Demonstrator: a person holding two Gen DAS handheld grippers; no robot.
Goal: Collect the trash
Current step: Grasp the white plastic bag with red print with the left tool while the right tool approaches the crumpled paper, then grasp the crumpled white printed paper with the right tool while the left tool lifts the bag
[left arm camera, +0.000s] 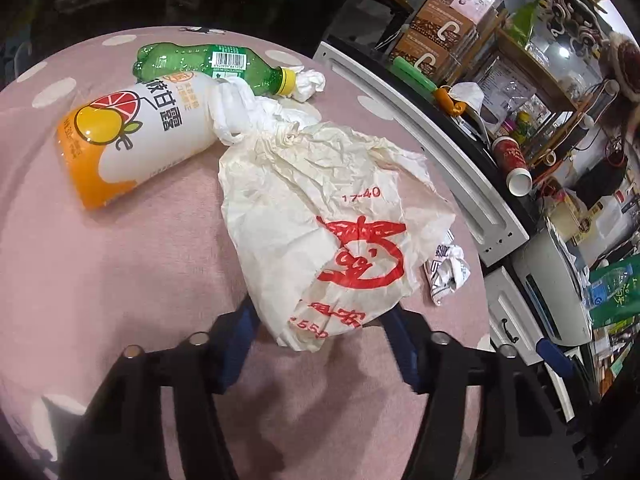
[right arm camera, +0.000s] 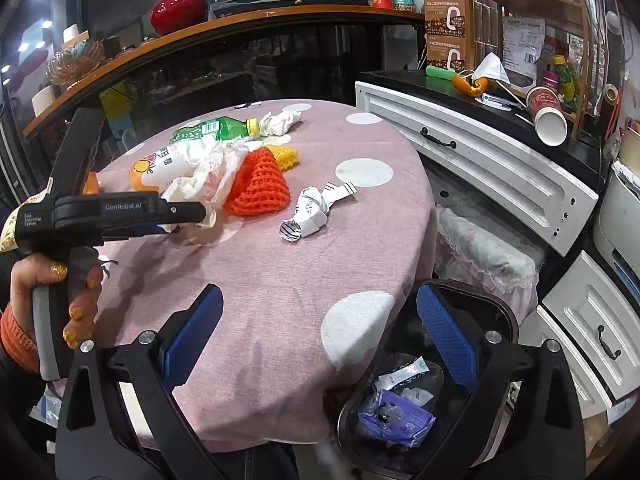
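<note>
A crumpled white plastic bag (left arm camera: 320,208) with red print lies on the pink dotted tablecloth (left arm camera: 120,280). My left gripper (left arm camera: 320,332) straddles its near end; the blue pads stand close against its sides, the bag unsqueezed and flat on the cloth. Behind it lie an orange-and-white drink bottle (left arm camera: 132,136), a green bottle (left arm camera: 212,64), a tissue wad (left arm camera: 310,84) and a crumpled printed paper (left arm camera: 446,270). The right wrist view shows the left gripper (right arm camera: 188,216) at the bag (right arm camera: 200,176). My right gripper (right arm camera: 320,340) is open and empty over the table's near edge.
A dark trash bin (right arm camera: 500,312) with wrappers inside stands beside the table, under my right gripper's right finger. Orange (right arm camera: 258,184) and yellow (right arm camera: 284,156) foam nets lie mid-table. A white cabinet (right arm camera: 480,168) with a tipped paper cup (right arm camera: 548,116) borders the right side.
</note>
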